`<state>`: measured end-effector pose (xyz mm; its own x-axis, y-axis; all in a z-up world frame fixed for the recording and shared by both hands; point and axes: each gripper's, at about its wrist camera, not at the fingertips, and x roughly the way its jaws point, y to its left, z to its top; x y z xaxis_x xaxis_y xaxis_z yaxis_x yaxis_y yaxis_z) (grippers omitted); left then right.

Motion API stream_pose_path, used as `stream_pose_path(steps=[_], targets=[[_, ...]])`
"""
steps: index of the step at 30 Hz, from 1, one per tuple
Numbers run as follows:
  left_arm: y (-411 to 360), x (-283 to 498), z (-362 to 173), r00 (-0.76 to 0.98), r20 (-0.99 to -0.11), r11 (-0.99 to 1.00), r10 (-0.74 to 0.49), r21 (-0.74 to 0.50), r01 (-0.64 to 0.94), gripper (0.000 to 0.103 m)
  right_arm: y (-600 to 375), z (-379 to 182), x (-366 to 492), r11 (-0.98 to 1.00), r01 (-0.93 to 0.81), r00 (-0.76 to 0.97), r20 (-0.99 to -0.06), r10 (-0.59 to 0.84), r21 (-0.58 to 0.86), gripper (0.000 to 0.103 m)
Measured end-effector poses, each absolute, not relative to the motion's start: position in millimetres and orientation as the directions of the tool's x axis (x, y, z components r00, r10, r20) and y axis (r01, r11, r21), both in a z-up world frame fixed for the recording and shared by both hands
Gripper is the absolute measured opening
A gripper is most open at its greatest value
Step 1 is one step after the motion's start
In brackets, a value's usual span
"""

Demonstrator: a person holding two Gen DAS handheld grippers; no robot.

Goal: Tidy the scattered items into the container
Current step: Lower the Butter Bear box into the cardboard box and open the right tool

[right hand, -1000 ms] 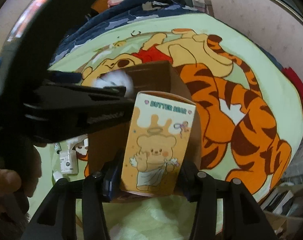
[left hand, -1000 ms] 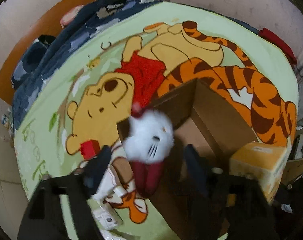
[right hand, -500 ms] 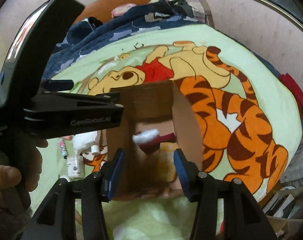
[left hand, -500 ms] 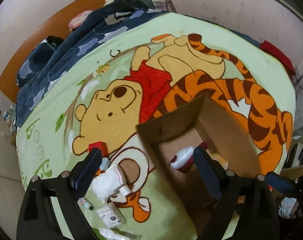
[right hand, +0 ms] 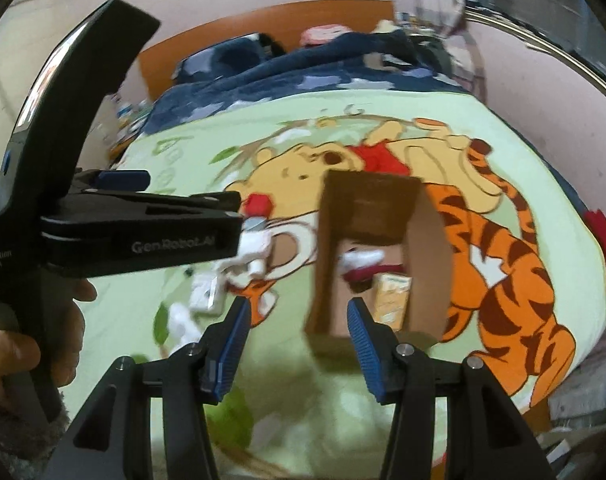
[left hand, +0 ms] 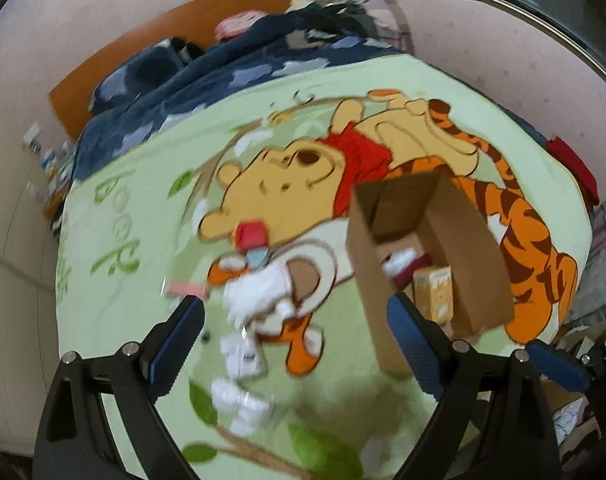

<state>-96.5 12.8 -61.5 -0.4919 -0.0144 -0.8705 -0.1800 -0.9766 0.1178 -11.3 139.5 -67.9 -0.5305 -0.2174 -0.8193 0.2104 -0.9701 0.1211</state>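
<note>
An open cardboard box (left hand: 475, 240) (right hand: 427, 248) stands on the cartoon blanket. Inside lie a white-and-red plush toy (left hand: 403, 260) (right hand: 361, 262) and a yellow carton (left hand: 435, 292) (right hand: 389, 296). My left gripper (left hand: 295, 332) is open and empty, above scattered white items (left hand: 259, 300) left of the box. My right gripper (right hand: 297, 328) is open and empty, in front of the box's near left corner. A red block (left hand: 250, 235) (right hand: 259, 204) and white packets (left hand: 243, 356) (right hand: 205, 294) lie on the blanket.
The green blanket (left hand: 143, 184) covers a bed with a dark blue quilt (left hand: 223, 68) at the far end. The left gripper's body (right hand: 135, 228) fills the left of the right wrist view. Clutter lies beyond the bed's right edge (left hand: 575, 416).
The left gripper let go of the plush toy and the right gripper let go of the yellow carton; both now lie in the box. Both grippers have pulled back and swung left.
</note>
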Motion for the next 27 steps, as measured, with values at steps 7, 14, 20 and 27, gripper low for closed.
stream_pose_path(steps=[7, 14, 20, 27], targets=[[-24.2, -56.9, -79.2, -0.441, -0.895, -0.987, -0.070, 0.126, -0.099, 0.094, 103.9, -73.1, 12.1, -0.944, 0.309, -0.498, -0.825, -0.265, 0.116, 0.051], [-46.0, -36.8, -80.3, -0.430, -0.898, -0.991, -0.094, 0.124, -0.042, 0.094, 87.5, -72.4, 23.7, -0.925, 0.363, -0.487, -0.824, -0.289, 0.110, 0.051], [-55.7, -27.6, -79.8, -0.430, -0.896, -0.991, -0.113, 0.132, -0.015, 0.094, 76.6, -75.4, 28.7, -0.914, 0.391, -0.470, -0.829, -0.304, 0.113, 0.051], [-90.6, -8.8, -112.3, -0.341, -0.935, -0.994, -0.100, 0.076, 0.083, 0.094, 59.5, -103.5, 29.6, -0.899, 0.421, -0.409, -0.860, -0.305, 0.119, 0.051]])
